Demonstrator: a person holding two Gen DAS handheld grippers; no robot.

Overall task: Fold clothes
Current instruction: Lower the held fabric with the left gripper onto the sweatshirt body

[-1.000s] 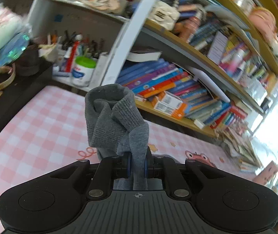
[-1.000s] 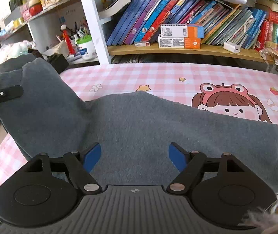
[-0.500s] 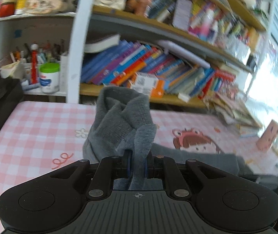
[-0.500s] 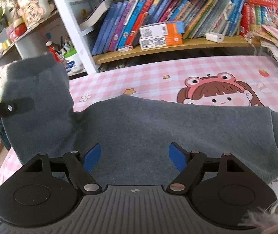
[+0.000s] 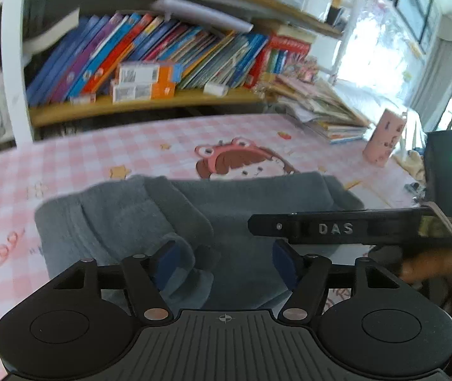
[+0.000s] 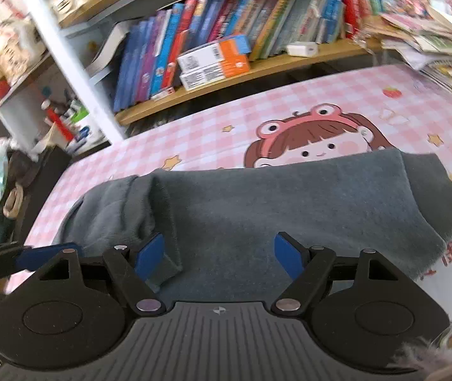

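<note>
grey garment (image 5: pixel 241 209) now off opening jaws

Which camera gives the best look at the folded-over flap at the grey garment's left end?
The right wrist view: the flap is sharp and shows nearly whole, lying on the grey garment. The left wrist view shows it too, but blurred and partly behind a finger.

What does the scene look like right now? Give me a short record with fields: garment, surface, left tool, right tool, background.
garment: grey garment lying on the table, its left end folded over onto itself
surface: pink checked tablecloth with a cartoon girl print
left tool: left tool jaws opening, above the folded end, no cloth pinched
right tool: right tool open above the garment, holding nothing
background: bookshelf with books
</note>
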